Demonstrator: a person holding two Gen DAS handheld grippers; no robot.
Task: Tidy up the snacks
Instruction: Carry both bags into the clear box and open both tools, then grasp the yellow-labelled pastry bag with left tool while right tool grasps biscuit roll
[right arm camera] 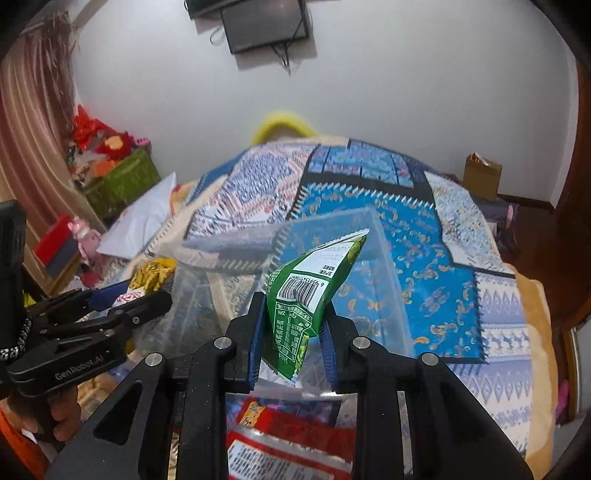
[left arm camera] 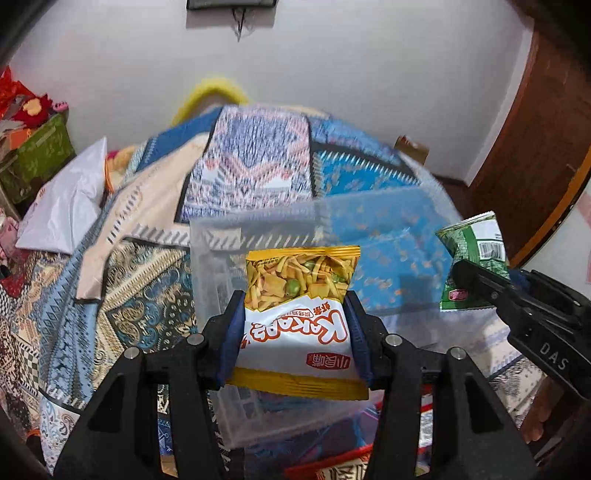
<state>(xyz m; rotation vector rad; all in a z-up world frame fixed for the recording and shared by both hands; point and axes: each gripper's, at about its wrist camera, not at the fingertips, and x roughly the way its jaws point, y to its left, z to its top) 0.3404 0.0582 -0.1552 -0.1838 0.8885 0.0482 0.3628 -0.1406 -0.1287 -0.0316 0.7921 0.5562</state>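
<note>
You hold a packet in each gripper. Left gripper (left arm camera: 295, 317): fingers clamped on the sides of the yellow packet (left arm camera: 301, 295), held above the clear bin (left arm camera: 218, 266). Right gripper (right arm camera: 293, 339): fingers clamped on the green packet (right arm camera: 306, 295), barcode side up, also raised over the bin.

Progress, as a judgement: early to middle. Neither packet is in the bin; through its clear walls you see mostly bedspread, and I cannot tell whether anything lies inside. At least one red packet (right arm camera: 295, 428) lies on the bed just below your right gripper, not yet sorted. Remaining: lower both packets in, then fetch the rest.

Surface: a bed with a patterned blue quilt (right arm camera: 424, 258), soft and uneven, so the bin may rock. Room: white wall, wall-mounted screen (right arm camera: 266, 26), white pillow (left arm camera: 62, 206), green box (left arm camera: 33, 162) with red items at the left, wooden door (left arm camera: 535, 155) at the right.
</note>
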